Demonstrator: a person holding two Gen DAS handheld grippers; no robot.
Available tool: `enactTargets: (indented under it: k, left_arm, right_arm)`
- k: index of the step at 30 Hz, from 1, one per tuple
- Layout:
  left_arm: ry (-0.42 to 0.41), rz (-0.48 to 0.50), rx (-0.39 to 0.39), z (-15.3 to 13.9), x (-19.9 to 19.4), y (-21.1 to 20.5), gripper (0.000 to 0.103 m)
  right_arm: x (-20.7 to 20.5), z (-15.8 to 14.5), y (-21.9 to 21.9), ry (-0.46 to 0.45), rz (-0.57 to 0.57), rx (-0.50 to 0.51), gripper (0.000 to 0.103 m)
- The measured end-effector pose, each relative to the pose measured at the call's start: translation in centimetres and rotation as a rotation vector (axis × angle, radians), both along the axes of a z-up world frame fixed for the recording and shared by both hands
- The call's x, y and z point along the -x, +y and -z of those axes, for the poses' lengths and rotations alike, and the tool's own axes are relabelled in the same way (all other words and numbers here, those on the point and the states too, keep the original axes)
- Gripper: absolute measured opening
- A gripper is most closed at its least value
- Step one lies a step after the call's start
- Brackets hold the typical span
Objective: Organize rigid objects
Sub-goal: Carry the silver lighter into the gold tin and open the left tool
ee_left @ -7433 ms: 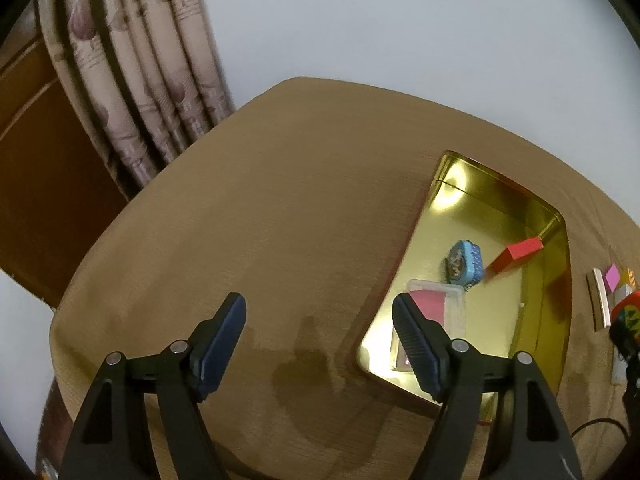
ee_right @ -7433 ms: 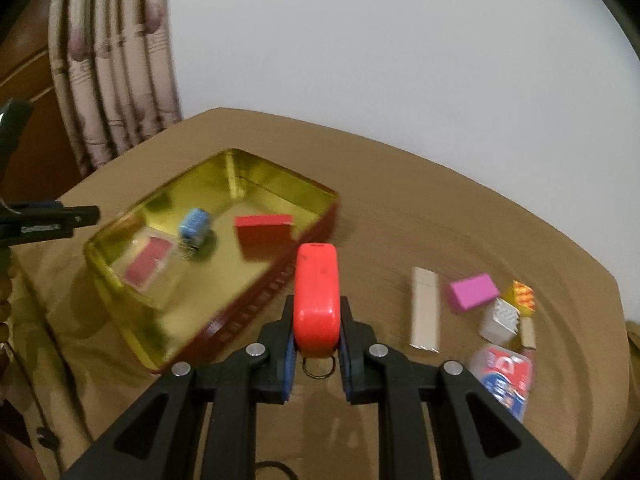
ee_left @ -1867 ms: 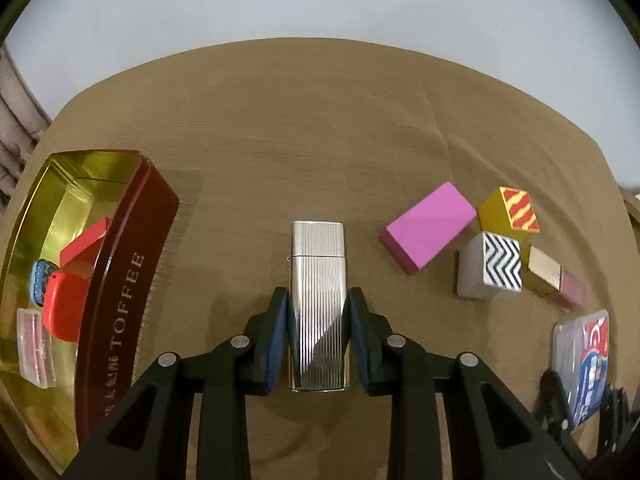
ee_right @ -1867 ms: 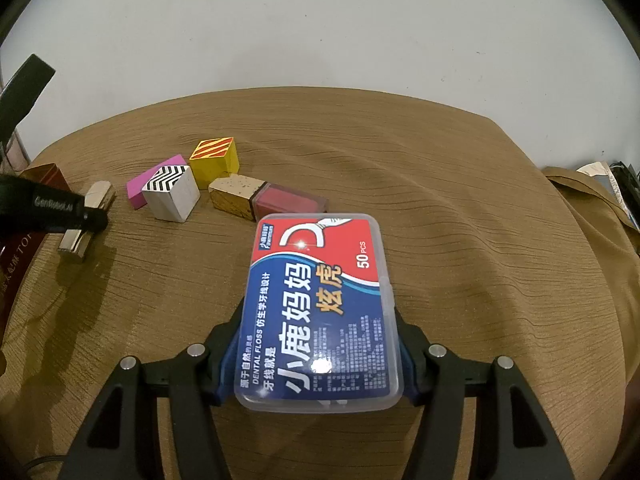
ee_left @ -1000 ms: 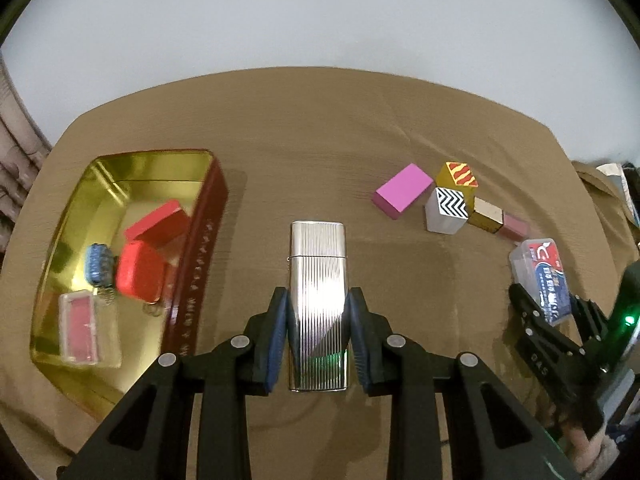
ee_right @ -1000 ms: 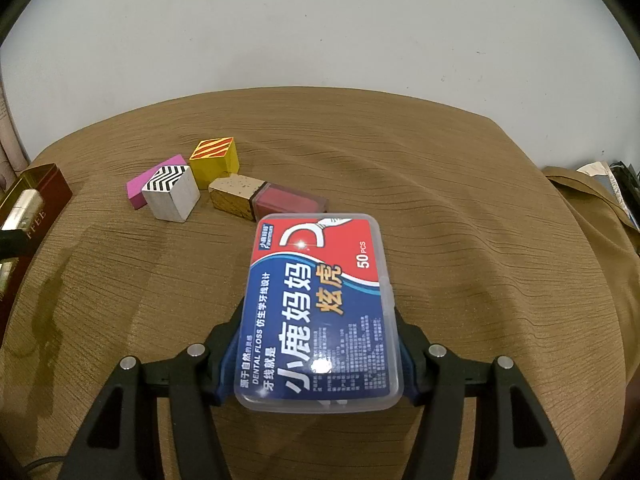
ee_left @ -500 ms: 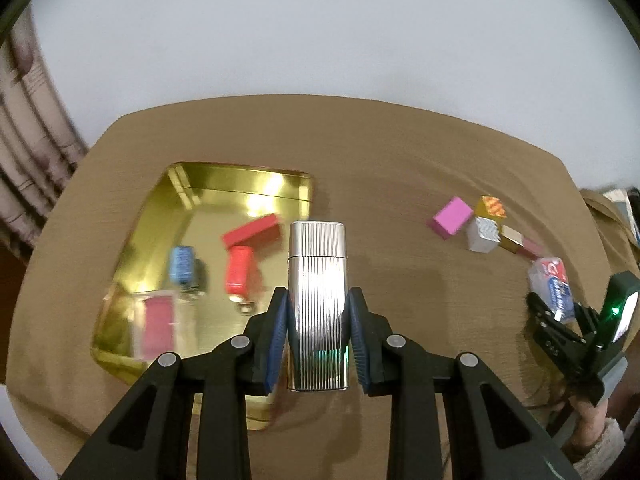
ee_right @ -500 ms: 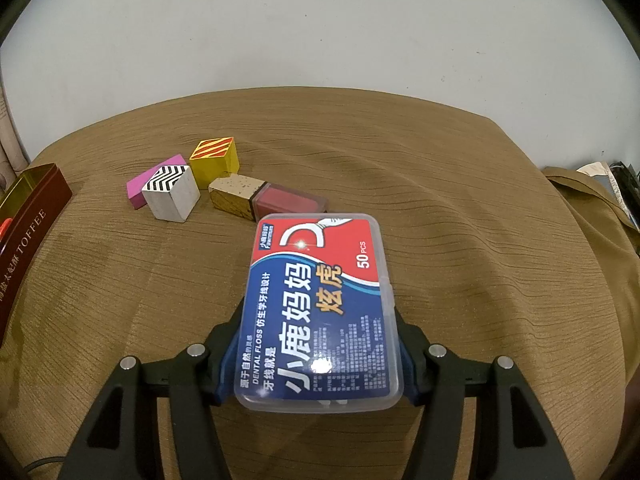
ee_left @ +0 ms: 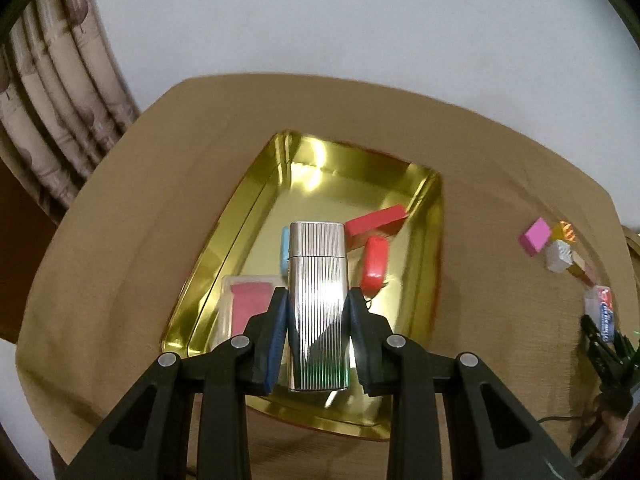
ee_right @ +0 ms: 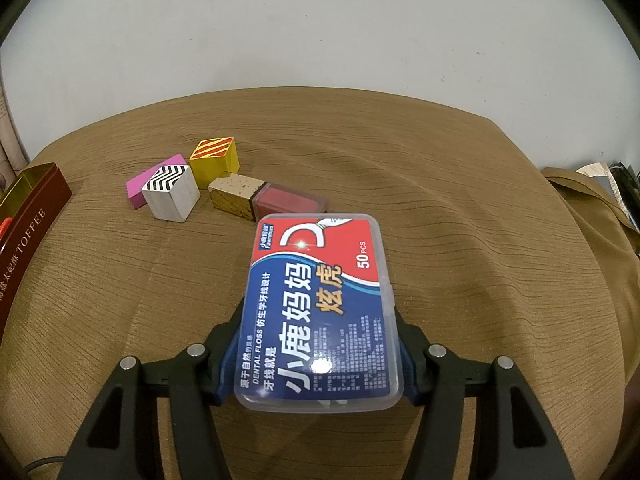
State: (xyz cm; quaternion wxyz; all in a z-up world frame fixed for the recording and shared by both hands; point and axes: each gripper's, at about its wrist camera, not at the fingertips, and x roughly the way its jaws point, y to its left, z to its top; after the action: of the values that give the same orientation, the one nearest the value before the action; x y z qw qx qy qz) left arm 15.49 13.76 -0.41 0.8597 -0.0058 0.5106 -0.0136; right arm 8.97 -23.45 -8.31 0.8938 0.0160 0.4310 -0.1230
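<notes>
My left gripper (ee_left: 318, 308) is shut on a ribbed silver lighter (ee_left: 317, 280) and holds it above the open gold tin (ee_left: 248, 216). In the tin lie a red block (ee_left: 376, 220), a red rounded case (ee_left: 374, 266), a clear box with a pink insert (ee_left: 248, 308) and a blue item, mostly hidden behind the lighter. My right gripper (ee_right: 320, 320) is shut on a clear dental floss box (ee_right: 320, 308) with a red and blue label, low over the tablecloth. The tin's dark red wall (ee_right: 28, 216) shows at the right wrist view's left edge.
On the brown tablecloth lie a pink block (ee_right: 154, 184), a zigzag cube (ee_right: 172, 192), a yellow striped cube (ee_right: 214, 160) and a gold-capped red case (ee_right: 268, 200). A curtain (ee_left: 60, 112) hangs at the far left. Folded cloth and clutter lie beyond the table's right edge (ee_right: 592, 200).
My left gripper has carried the lighter left from the bare cloth to above the tin. The right gripper and the floss box have not moved.
</notes>
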Motion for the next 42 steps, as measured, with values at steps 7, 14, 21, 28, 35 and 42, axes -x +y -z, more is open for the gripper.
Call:
enactTargets:
  k: [7, 14, 21, 28, 35, 42]
  left_arm:
    - [0.032, -0.014, 0.002, 2.3, -0.5, 0.8, 0.026]
    - [0.064, 0.032, -0.003, 4.0, -0.6, -0.5, 0.026]
    - [0.088, 0.059, -0.025, 5.5, -0.9, -1.5, 0.026]
    - [0.100, 0.052, -0.049, 6.5, -0.8, -1.3, 0.026]
    - [0.097, 0.053, -0.058, 6.8, -0.8, -1.8, 0.027]
    - [0.085, 0.058, -0.061, 6.5, -0.7, -1.8, 0.029]
  right_arm:
    - [0.0, 0.0, 0.0, 0.000, 0.000, 0.000, 0.062]
    - [0.0, 0.0, 0.0, 0.000, 0.000, 0.000, 0.062]
    - [0.0, 0.0, 0.0, 0.000, 0.000, 0.000, 0.062]
    - [0.0, 0.0, 0.0, 0.001, 0.000, 0.000, 0.062]
    - [0.0, 0.0, 0.0, 0.001, 0.000, 0.001, 0.062]
    - [0.0, 0.0, 0.0, 0.001, 0.001, 0.001, 0.062]
